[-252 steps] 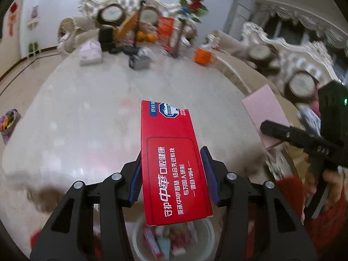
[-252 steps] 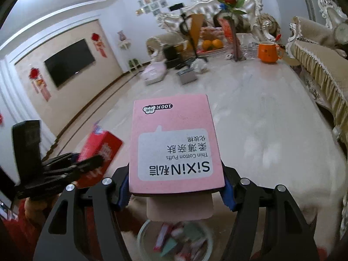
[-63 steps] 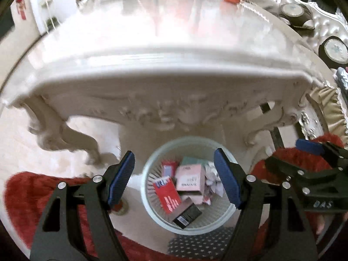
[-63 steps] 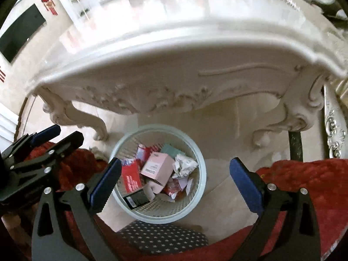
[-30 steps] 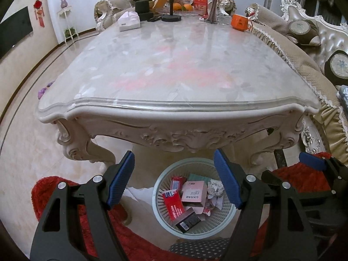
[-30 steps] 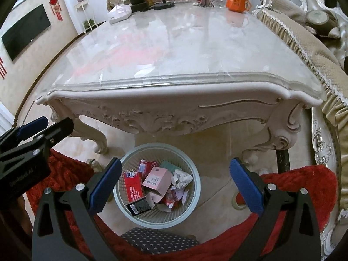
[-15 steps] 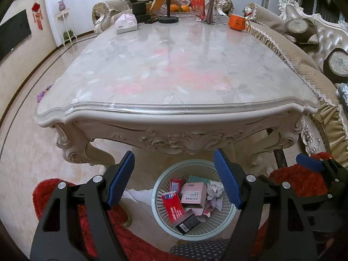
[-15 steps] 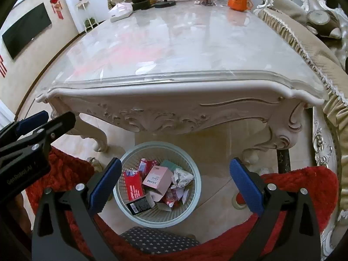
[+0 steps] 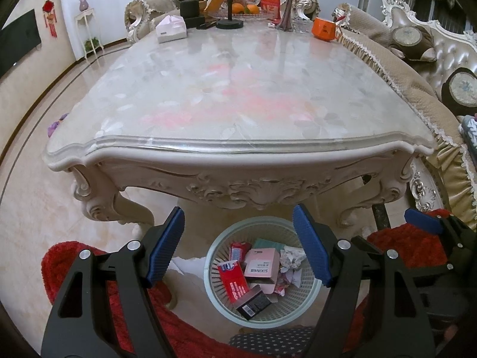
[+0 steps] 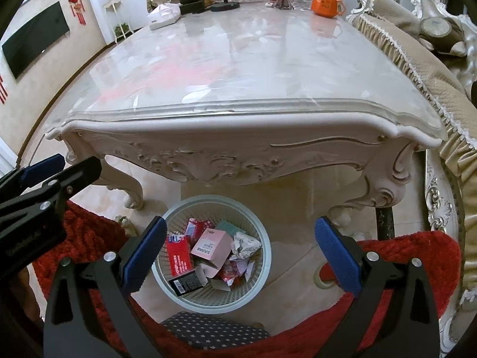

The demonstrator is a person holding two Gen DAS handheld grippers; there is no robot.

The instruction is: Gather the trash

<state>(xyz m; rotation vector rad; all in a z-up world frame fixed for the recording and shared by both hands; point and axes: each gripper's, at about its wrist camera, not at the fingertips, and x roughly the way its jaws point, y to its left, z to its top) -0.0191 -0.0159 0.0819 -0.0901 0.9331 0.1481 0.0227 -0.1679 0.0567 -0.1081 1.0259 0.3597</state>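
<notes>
A pale round waste basket (image 9: 310, 304) stands on the floor under the near end of the marble table (image 9: 238, 89). In it lie a red toothpaste box (image 9: 234, 279), a pink cotton-puff box (image 9: 262, 264), a black box (image 9: 253, 301) and crumpled paper. The basket also shows in the right wrist view (image 10: 265, 256) with the red box (image 10: 178, 255) and pink box (image 10: 211, 246). My left gripper (image 9: 238, 244) is open and empty above the basket. My right gripper (image 10: 240, 253) is open and empty above it too.
At the table's far end stand a tissue box (image 9: 171, 28), an orange mug (image 9: 323, 29), a vase, a lamp base and a fruit tray. A sofa (image 9: 417, 68) runs along the right. Red fabric (image 9: 74, 256) lies at both sides of the basket.
Both grippers held boxes earlier, the red one left and the pink one right; both boxes now lie in the basket. Since then both open grippers have risen and tilted up toward the tabletop.
</notes>
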